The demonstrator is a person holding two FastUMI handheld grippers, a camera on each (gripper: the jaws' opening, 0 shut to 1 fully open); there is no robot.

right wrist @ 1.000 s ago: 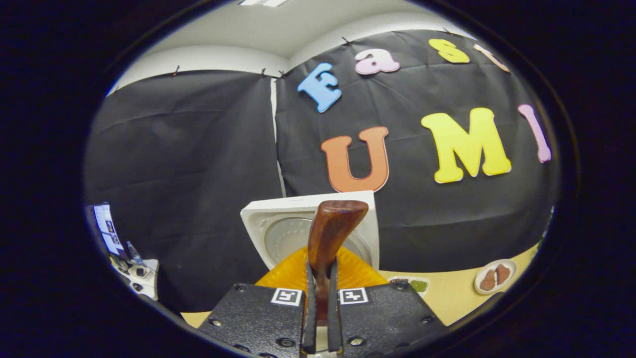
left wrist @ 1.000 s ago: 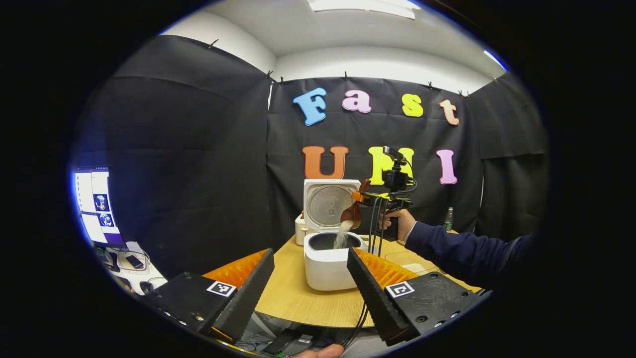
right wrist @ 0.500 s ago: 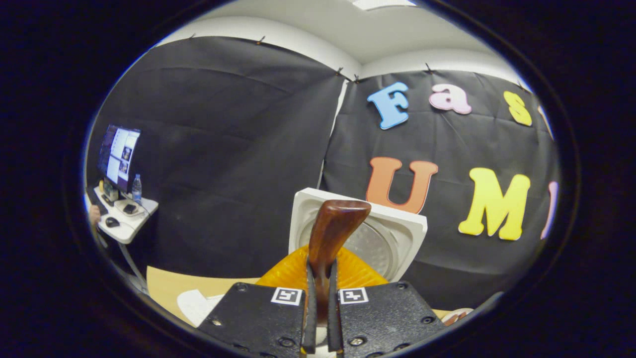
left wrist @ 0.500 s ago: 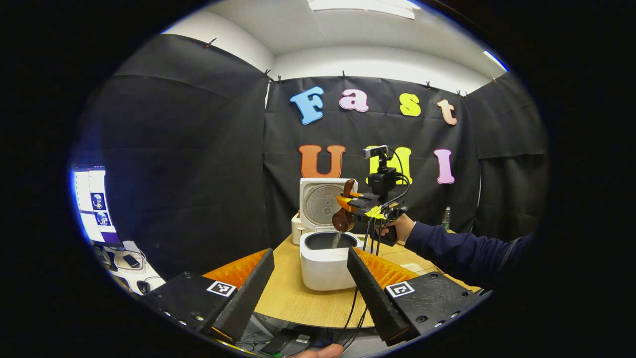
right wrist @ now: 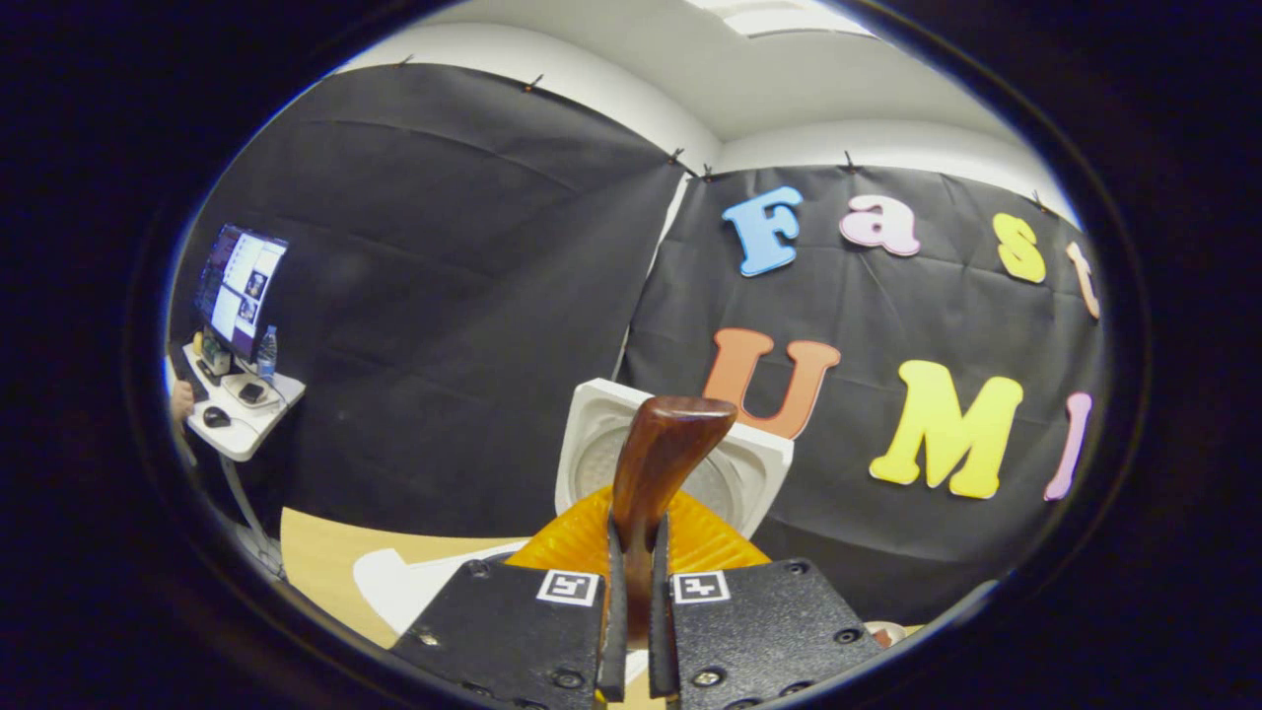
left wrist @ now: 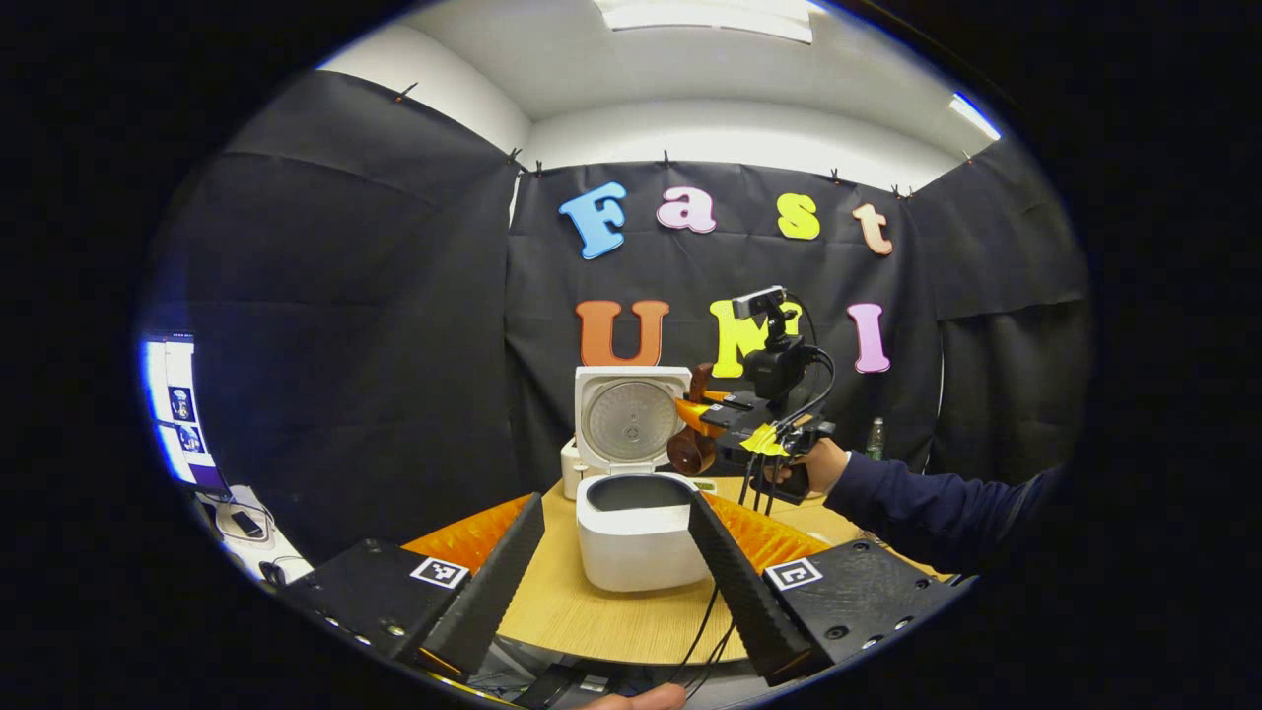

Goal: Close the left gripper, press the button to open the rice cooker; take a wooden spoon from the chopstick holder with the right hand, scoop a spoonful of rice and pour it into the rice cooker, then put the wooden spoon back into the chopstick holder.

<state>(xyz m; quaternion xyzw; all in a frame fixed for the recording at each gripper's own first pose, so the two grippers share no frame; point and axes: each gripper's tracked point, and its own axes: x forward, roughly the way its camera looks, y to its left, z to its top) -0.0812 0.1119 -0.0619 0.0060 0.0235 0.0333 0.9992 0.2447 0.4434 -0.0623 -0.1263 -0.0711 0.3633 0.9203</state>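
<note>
Rice poured, spoon lifted clear of the open rice cooker

In the left gripper view the right gripper held the wooden spoon just right of the rice cooker, bowl down and level with the raised lid; 1 second before, rice streamed from it into the pot, half a second before only a trickle, and now none fell. In the right gripper view its jaws were pinched narrow on the spoon's handle. The left gripper hung back at the desk front edge, jaws spread wide, holding nothing. The pour looked done; what remained was returning the spoon to the chopstick holder.
</note>
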